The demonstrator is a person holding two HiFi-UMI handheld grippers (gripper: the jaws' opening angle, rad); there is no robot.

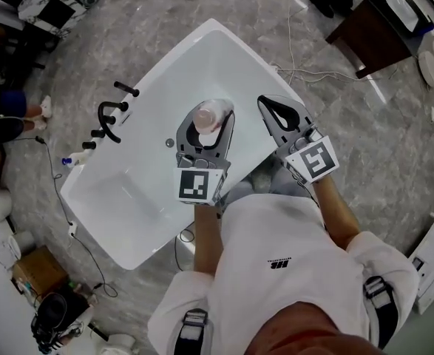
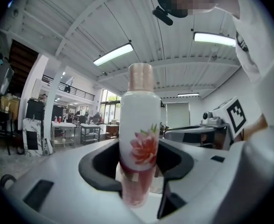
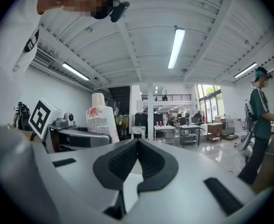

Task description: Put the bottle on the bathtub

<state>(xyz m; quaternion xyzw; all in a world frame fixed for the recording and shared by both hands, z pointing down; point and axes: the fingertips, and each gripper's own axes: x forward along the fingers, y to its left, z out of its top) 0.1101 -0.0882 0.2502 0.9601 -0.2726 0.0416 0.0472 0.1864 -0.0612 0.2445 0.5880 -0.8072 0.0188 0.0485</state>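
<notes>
A white bottle point(image 1: 215, 115) with a pink flower print and a pale pink cap stands upright between the jaws of my left gripper point(image 1: 205, 124), which is shut on it above the white bathtub point(image 1: 157, 198). In the left gripper view the bottle point(image 2: 137, 139) fills the middle, with the dark pads point(image 2: 104, 169) pressed against its lower half. My right gripper point(image 1: 270, 106) is beside it to the right, over the tub's near rim, shut with nothing in it. In the right gripper view the pads point(image 3: 148, 160) meet, and the bottle point(image 3: 101, 120) shows to the left.
Black faucet fittings point(image 1: 109, 120) stand on the tub's left rim. A small bottle point(image 1: 75, 160) and cables lie on the grey floor beside it. A brown table point(image 1: 372, 35) is at the top right and boxes point(image 1: 39, 272) at the bottom left. A person point(image 3: 258, 125) stands off to the right.
</notes>
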